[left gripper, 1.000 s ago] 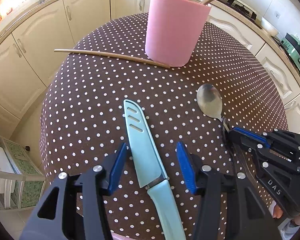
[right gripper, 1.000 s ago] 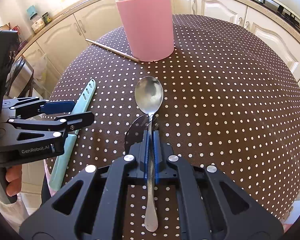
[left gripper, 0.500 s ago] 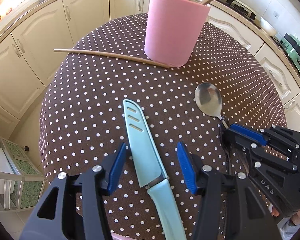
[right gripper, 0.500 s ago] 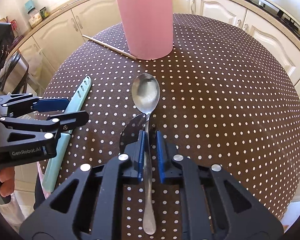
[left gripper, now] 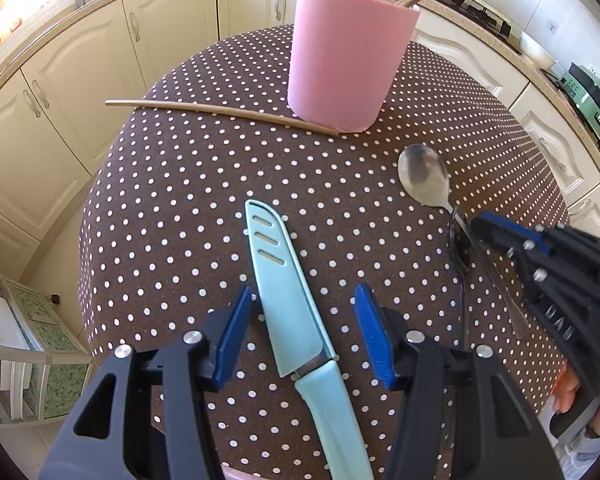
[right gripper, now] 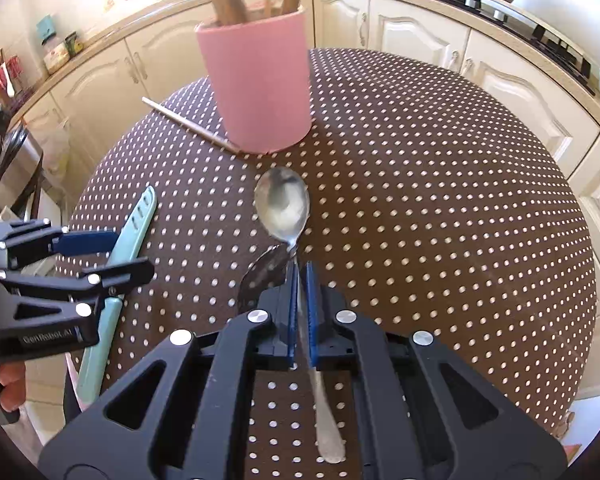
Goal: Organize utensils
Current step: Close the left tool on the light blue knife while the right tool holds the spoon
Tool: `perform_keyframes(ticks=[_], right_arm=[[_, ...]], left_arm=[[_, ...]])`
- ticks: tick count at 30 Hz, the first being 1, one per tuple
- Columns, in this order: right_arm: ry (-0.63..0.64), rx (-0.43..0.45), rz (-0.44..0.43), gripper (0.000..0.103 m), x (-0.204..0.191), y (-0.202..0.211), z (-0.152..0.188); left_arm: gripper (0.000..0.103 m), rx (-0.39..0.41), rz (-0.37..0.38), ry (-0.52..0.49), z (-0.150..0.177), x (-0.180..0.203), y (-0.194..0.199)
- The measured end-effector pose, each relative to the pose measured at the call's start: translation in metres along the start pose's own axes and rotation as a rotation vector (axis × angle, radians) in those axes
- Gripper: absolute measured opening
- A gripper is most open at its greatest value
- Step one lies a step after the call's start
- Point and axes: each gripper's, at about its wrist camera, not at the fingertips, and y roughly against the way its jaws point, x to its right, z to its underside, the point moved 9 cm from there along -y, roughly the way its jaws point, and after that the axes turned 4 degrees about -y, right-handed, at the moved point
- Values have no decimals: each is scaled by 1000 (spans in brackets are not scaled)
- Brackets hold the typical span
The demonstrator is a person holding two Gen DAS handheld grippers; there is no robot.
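On the round table (left gripper: 188, 184) with its brown, white-dotted cloth, your two grippers sit side by side, each over its own utensil. Your right gripper (right gripper: 300, 312) has its blue pads pinched tight on the neck of the metal spoon (right gripper: 284, 208). They closed further on it in the last instant. The spoon's bowl sticks out ahead of the fingers toward the pink holder (right gripper: 260, 88), and its handle trails back under the gripper body. The bowl appears raised off the cloth, with a dark shadow under it to the left.

Your left gripper (left gripper: 304, 336) stands about half open, its pads on either side of the light-blue knife (left gripper: 288, 296) in its sheath. The left pad sits just beside the sheath edge, the right pad clearly apart from it, so nothing is gripped. The knife lies flat on the cloth, tip toward the holder and handle running back beneath the gripper.

The pink holder stands upright near the far edge of the table, with several wooden utensils standing in it. A single wooden chopstick (left gripper: 220, 110) lies flat on the cloth, one end against the base of the holder, the other pointing out to the left. Cream cabinets (left gripper: 60, 80) curve around behind the table.
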Motion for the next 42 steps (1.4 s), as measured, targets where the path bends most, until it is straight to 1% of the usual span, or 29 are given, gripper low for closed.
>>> perform_keyframes(ticks=[3,5,6,8,10,12,13,14,15,16,17,18,19,20,21,22,27,28,29,31,32,33,35,37,39,41,42], right_arm=[[-11,-18,-2,4,8,0,-1],[-10,-66,-42,4,6,-2,3],[-8,-58,-48,5,4,-1,-1],[23,-59,-30,5,1,3,-2],[41,-55,-21,5,0,6,-1],[55,-70,0,7,0,3,0],[58,-78,5,10,-3,1,4],[61,-89,14,20,-3,-2,6],[66,-97,20,33,-1,-4,9],[69,-99,21,38,-2,-6,9],[77,-99,20,37,-3,-7,10],[82,-103,21,29,-3,-10,10],[87,-104,25,23,-4,-11,10],[92,-102,33,14,-5,-12,10],[101,-101,45,9,-4,-12,9],[107,-100,52,7,-4,-12,9],[125,-91,82,6,-3,-13,9],[131,-84,99,6,-1,-13,9],[136,-76,116,6,1,-13,8],[136,-59,127,6,2,-9,10],[139,-42,137,5,1,-4,12],[140,-37,135,5,1,-3,12],[127,-31,118,5,0,0,12],[117,-34,118,6,3,0,13],[111,-6,131,5,7,4,10],[95,33,125,5,12,11,7],[87,31,119,5,17,11,4]], left_arm=[[53,-4,-26,-26,0,1,-2],[53,-7,-44,-41,1,3,-2],[53,-7,-49,-43,1,3,-2],[53,-2,-62,-47,1,5,-3],[50,4,-75,-48,2,6,-2],[48,9,-84,-46,3,7,-1],[47,10,-84,-43,3,7,0],[47,10,-82,-42,3,6,0],[47,10,-79,-42,3,6,0],[47,10,-76,-42,3,7,0],[47,10,-72,-41,4,6,1],[47,9,-70,-42,4,5,2],[47,9,-70,-44,5,5,2],[47,10,-70,-44,5,4,2],[47,11,-70,-45,5,4,2],[47,11,-70,-46,5,4,2],[47,12,-69,-45,5,1,2],[47,13,-69,-45,5,1,2],[46,16,-72,-44,5,0,2],[38,23,-86,-31,6,-4,2],[31,28,-93,-25,6,-7,2],[30,31,-89,-19,6,-9,3],[29,35,-79,-14,6,-10,2],[29,39,-81,-16,6,-11,2],[28,47,-77,-6,6,-12,2],[26,57,-62,15,5,-14,3],[26,60,-54,25,4,-16,3]])
